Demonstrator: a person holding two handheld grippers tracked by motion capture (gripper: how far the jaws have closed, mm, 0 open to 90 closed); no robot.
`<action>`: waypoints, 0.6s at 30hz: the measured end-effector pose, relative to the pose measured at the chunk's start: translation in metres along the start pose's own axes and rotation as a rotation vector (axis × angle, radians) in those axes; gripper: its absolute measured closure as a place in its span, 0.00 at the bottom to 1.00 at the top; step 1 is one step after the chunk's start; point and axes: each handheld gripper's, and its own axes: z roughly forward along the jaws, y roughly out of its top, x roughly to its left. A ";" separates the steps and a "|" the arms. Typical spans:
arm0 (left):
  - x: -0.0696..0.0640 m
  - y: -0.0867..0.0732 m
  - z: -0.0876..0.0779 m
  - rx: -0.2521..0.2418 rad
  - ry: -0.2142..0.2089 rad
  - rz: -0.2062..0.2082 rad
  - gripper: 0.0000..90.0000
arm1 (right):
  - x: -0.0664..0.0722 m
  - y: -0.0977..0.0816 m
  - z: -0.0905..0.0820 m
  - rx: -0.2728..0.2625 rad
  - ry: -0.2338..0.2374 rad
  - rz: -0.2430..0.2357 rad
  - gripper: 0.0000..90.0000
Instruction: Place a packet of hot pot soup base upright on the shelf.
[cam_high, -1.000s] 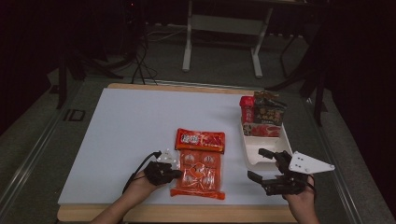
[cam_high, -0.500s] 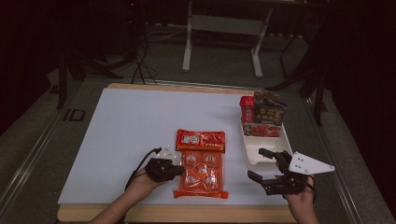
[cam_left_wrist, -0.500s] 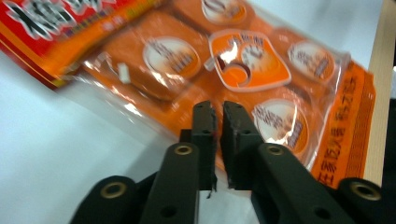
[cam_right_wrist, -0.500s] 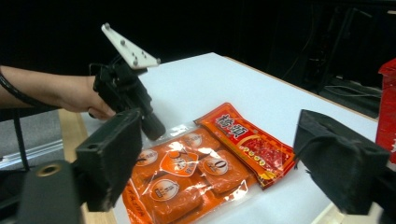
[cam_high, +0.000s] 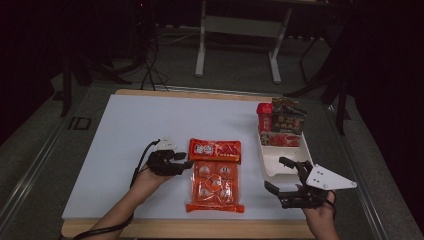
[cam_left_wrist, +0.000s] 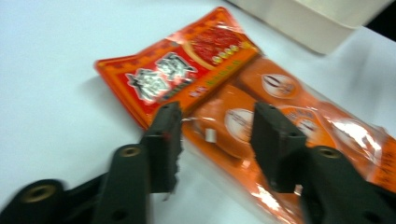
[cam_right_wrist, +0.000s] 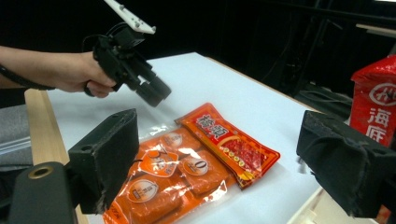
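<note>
Since the earlier frames the left tool (cam_high: 186, 163) has drawn back a little from the clear bag of orange-wrapped snack pieces (cam_high: 216, 186), and its jaws have just been opening; they now stand apart just above the bag's near corner, with nothing pressed between them. That bag lies flat on the white desk (cam_high: 125, 130), near the front edge and about midway between the two hands. Touching its far end, and lying crosswise to it, is a flat red-orange foil packet with printed characters (cam_high: 215, 149); in the left gripper view this packet (cam_left_wrist: 175, 70) sits just beyond the bag (cam_left_wrist: 289, 121), overlapping its upper edge. The right tool (cam_high: 286, 176) rests at the desk's right front, released, its jaws spread wide and empty; in the right gripper view the bag (cam_right_wrist: 173, 177) and the packet (cam_right_wrist: 231, 140) lie between the two black jaws but well beyond them. Just past the right tool stands a white rectangular tray (cam_high: 272, 167), with a red pouch (cam_high: 264, 116) and dark printed snack packs (cam_high: 288, 122) at its far end.
</note>
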 end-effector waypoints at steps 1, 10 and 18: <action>0.004 0.001 0.002 0.007 0.002 -0.008 0.51 | -0.001 0.000 0.000 0.006 0.004 0.007 0.14; 0.028 0.004 0.023 0.011 0.056 -0.050 0.41 | -0.001 -0.002 0.002 0.006 0.004 0.033 0.14; 0.041 0.002 0.031 0.001 0.055 -0.090 0.41 | -0.001 -0.002 0.001 0.011 0.002 0.026 0.14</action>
